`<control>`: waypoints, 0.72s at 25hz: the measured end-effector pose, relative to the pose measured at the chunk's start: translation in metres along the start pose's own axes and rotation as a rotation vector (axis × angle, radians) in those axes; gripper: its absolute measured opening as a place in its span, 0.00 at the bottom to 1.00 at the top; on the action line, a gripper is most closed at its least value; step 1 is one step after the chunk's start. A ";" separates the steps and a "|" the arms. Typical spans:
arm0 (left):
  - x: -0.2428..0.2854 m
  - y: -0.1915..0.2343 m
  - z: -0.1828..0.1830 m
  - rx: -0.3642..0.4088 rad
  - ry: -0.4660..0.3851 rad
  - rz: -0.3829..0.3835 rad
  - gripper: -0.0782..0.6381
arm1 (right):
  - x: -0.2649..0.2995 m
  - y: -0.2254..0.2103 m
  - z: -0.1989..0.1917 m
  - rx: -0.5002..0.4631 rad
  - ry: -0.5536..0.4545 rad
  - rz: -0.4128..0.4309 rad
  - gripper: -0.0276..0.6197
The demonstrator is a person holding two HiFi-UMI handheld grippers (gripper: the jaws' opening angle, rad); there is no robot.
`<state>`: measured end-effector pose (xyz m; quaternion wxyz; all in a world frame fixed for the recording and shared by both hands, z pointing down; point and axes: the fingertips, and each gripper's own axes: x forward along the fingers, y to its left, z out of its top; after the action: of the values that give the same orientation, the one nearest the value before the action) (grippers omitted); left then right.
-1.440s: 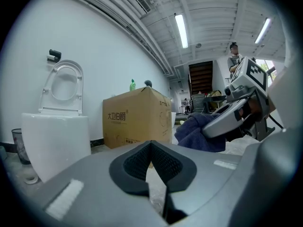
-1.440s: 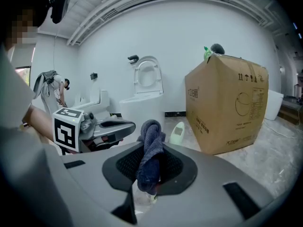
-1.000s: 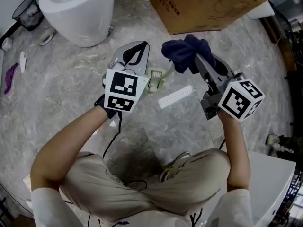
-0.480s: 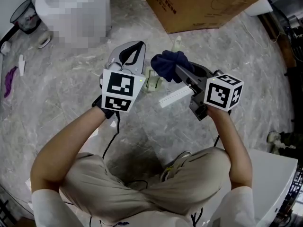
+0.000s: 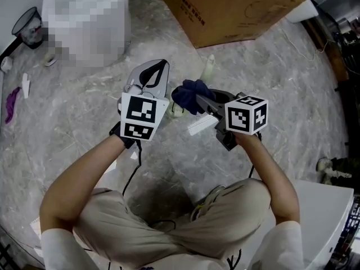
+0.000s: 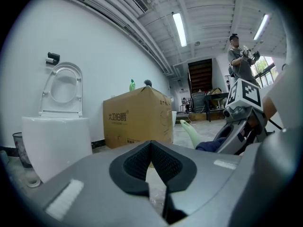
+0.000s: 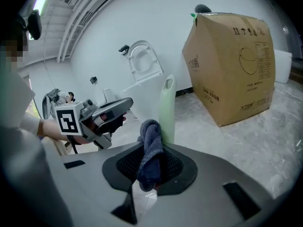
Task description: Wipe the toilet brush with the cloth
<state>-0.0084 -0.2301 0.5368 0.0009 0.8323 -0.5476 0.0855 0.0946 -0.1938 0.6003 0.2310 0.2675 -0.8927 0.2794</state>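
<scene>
Swinging leftward since a second ago, the right claw (image 7: 150,163) is bringing the cloth (image 7: 150,138) against the toilet brush (image 7: 166,105), whose pale green handle is rising between the two claws (wiping looks about to begin). The right jaws are clamping tight on the bunched cloth, while the left claw (image 6: 150,148) is sitting closed and empty just beside the brush.

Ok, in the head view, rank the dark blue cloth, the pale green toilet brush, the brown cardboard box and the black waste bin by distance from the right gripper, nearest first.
1. Dark blue cloth: clamped in the jaws of the right gripper.
2. Pale green toilet brush: just beyond the cloth.
3. Brown cardboard box: farther ahead, top of view.
4. Black waste bin: far upper left.
</scene>
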 end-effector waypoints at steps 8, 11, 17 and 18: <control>0.003 -0.005 -0.005 0.014 0.014 -0.012 0.11 | 0.006 -0.008 -0.018 0.017 0.040 -0.001 0.15; 0.003 -0.007 -0.011 0.015 0.025 -0.017 0.11 | 0.006 -0.010 -0.025 0.020 0.046 -0.001 0.15; 0.002 -0.014 -0.018 0.031 0.036 -0.031 0.11 | 0.001 0.008 -0.012 -0.028 0.022 0.070 0.15; 0.002 -0.013 -0.016 0.034 0.034 -0.031 0.11 | -0.003 0.012 -0.005 -0.045 0.009 0.084 0.15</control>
<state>0.0024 -0.2254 0.5538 -0.0026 0.8390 -0.5331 0.1087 0.0908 -0.1808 0.5979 0.2291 0.2230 -0.9083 0.2698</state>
